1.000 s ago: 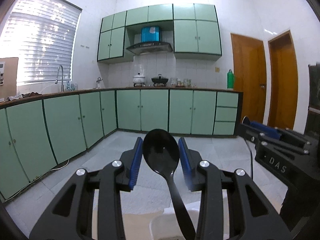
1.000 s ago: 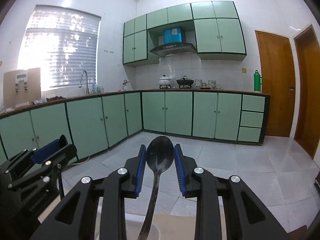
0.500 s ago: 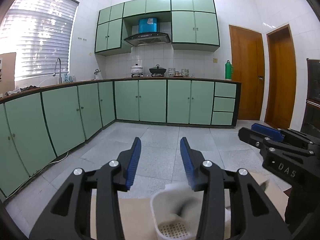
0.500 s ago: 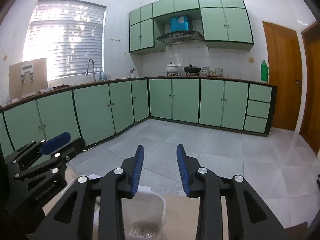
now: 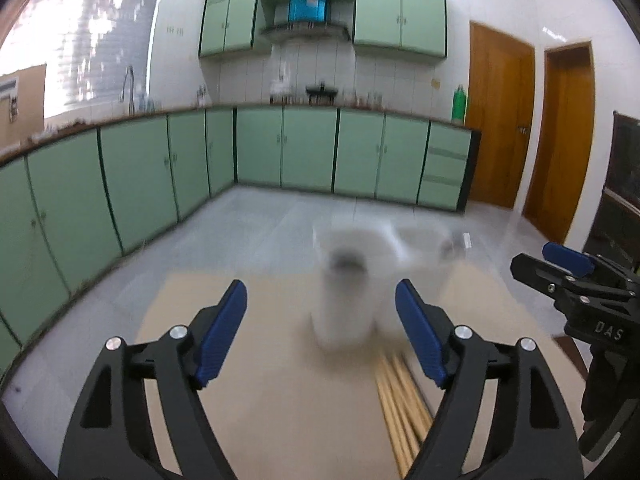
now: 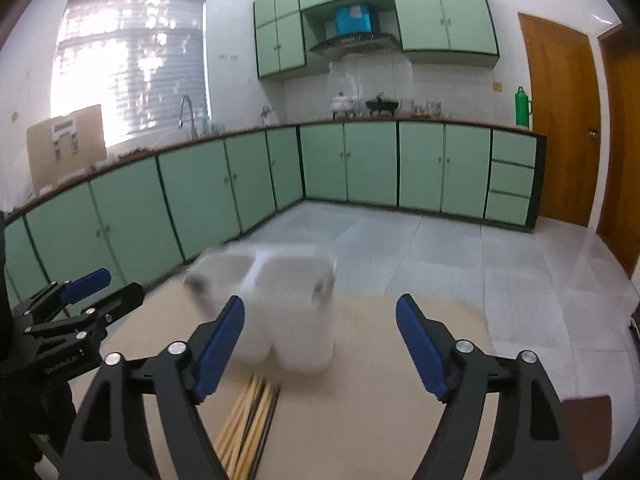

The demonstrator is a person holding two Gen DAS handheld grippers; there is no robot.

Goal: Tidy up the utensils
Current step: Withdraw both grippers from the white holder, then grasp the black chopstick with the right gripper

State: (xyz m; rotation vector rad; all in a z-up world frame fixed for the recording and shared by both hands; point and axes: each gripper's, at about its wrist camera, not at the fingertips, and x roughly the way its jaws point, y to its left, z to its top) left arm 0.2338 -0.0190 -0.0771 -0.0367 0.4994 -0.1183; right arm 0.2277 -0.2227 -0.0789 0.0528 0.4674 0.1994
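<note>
A white utensil holder (image 5: 346, 300) with two compartments stands on a beige table (image 5: 260, 392), blurred by motion; something dark shows in its near compartment. Wooden chopsticks (image 5: 400, 404) lie in front of it. My left gripper (image 5: 320, 336) is open and empty, just short of the holder. The holder (image 6: 288, 320) and the chopsticks (image 6: 244, 424) also show in the right wrist view. My right gripper (image 6: 320, 340) is open and empty, to the right of the holder. Each gripper shows in the other's view: the right gripper (image 5: 572, 276), the left gripper (image 6: 72, 308).
The table's far edge drops to a grey tiled floor (image 6: 420, 248). Green cabinets (image 5: 160, 176) line the walls behind. Two wooden doors (image 5: 500, 120) stand at the right. A brown object (image 6: 588, 420) lies at the table's right edge.
A second ago each gripper held a black spoon upright; both spoons were let go by half a second ago. Both grippers have opened wider and tilted down, with the holder and chopsticks now in view.
</note>
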